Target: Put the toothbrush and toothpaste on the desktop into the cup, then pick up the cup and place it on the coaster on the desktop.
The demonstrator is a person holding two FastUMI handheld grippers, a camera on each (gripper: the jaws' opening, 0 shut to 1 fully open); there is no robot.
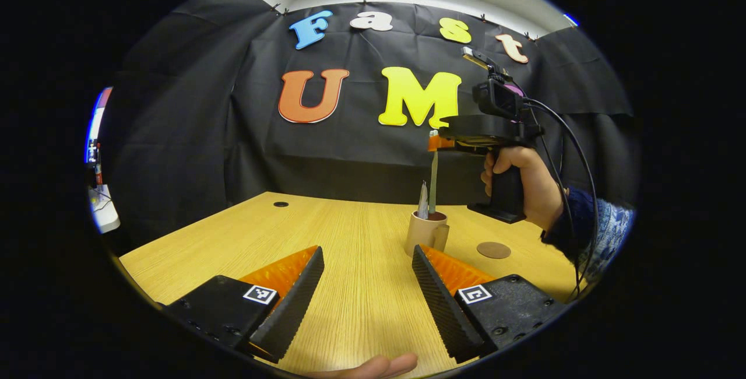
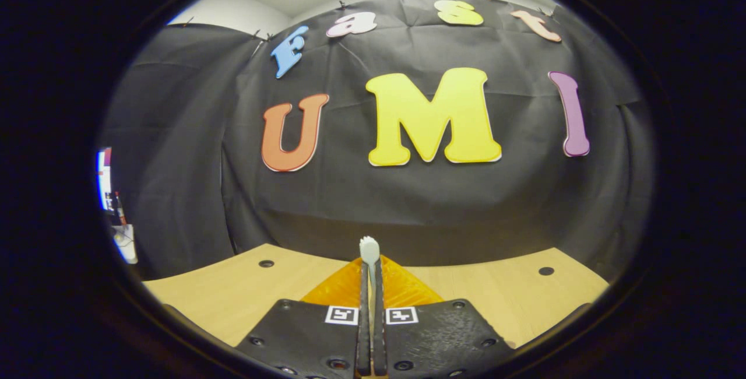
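Seen from the left gripper view: right gripper (image 1: 434, 143) high over the pale wood-grain worktop (image 1: 349, 233), held in a hand (image 1: 521, 183), jaws clenched on the top of a slim, pale-green plastic toothbrush (image 1: 433, 183). Hangs upright, lower end reaching down into the mouth of the beige ceramic cup (image 1: 424, 234) with the dark inside. Standing in that same cup: a white, tapering toothpaste tube (image 1: 423, 200), just beside the brush. Flat, round brown coaster (image 1: 493, 249) lying bare on the worktop near the cup, to its right and apart from it. Left gripper (image 1: 367, 285) low in the foreground, jaws released and wide, grasping nothing, cup just beyond one finger.

In the right gripper view, bristled head poking up above the pinched jaws, so the grip sits close under the head.

Judged step: lowering the brush into the cup. To do it well:
- Come straight down, shaft vertical, clear of the tube so as not to knock it.
- Release only once the lower end is near the bottom; a drop from height could rock a light cup or bounce the brush out.
- Open slowly, then lift straight up past the head.
- Later, for the carry to the coaster, take the cup by wall or handle and hold it level.
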